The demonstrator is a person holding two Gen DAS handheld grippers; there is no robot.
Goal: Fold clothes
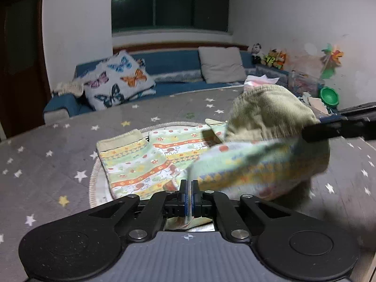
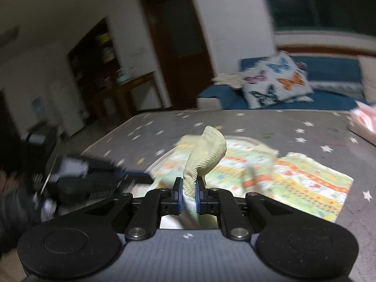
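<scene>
A small pair of patterned green, yellow and orange striped pants (image 1: pixel 141 164) lies on a grey star-print surface (image 1: pixel 47 159), partly lifted. My left gripper (image 1: pixel 189 185) is shut on the garment's edge. My right gripper (image 2: pixel 189 188) is shut on the ribbed green waistband (image 2: pixel 206 152), which stands up between its fingers. In the left wrist view the right gripper (image 1: pixel 312 134) enters from the right and holds the waistband (image 1: pixel 270 112) raised above the legs. In the right wrist view the left gripper (image 2: pixel 131 178) reaches in from the left and the pants (image 2: pixel 305 183) spread to the right.
A round woven mat (image 1: pixel 94 181) lies under the pants. A blue sofa (image 1: pixel 169 65) with a butterfly cushion (image 1: pixel 117 80) and a beige cushion (image 1: pixel 221 63) stands behind. Toys (image 1: pixel 275 58), a green bowl (image 1: pixel 329 96) and pink folded cloth (image 1: pixel 258 80) sit at the far right.
</scene>
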